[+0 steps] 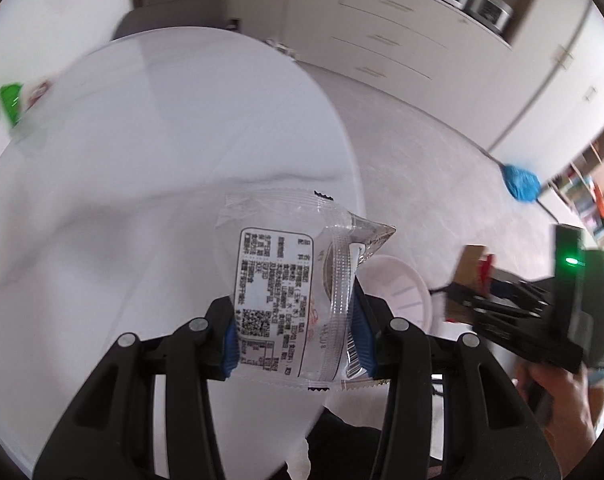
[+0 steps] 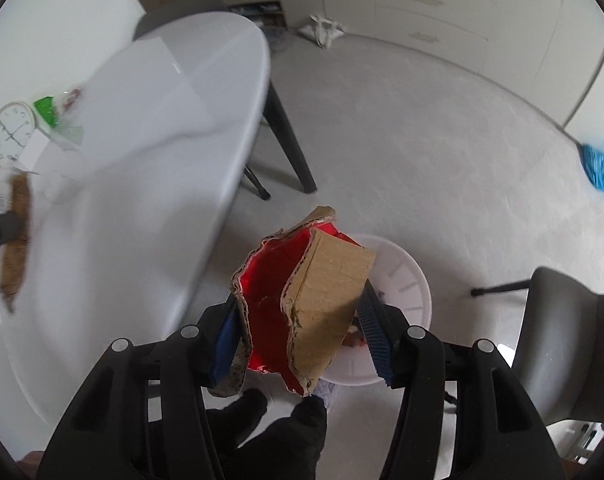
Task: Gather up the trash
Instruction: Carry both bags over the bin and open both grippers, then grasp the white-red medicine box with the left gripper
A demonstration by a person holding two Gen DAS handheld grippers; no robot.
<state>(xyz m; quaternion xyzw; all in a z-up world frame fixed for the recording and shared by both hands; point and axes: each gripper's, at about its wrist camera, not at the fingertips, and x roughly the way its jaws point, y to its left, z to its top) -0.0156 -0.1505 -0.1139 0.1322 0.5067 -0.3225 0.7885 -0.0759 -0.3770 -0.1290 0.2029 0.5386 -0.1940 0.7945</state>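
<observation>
My left gripper (image 1: 294, 332) is shut on a clear plastic wrapper (image 1: 286, 280) with a printed white label, held over the edge of the white round table (image 1: 142, 160). My right gripper (image 2: 302, 336) is shut on a torn piece of brown and red cardboard (image 2: 305, 300), held above a white bin (image 2: 401, 300) on the floor. The bin also shows in the left wrist view (image 1: 397, 292), just right of the wrapper. The right gripper with its cardboard shows at the right of the left wrist view (image 1: 473, 280).
On the table's far left lie a green packet (image 2: 46, 110), a white clock (image 2: 10, 134), a white card (image 2: 32, 152) and a brown cardboard scrap (image 2: 16, 240). A grey chair (image 2: 561, 340) stands right of the bin. A blue mop head (image 2: 599, 168) lies on the floor.
</observation>
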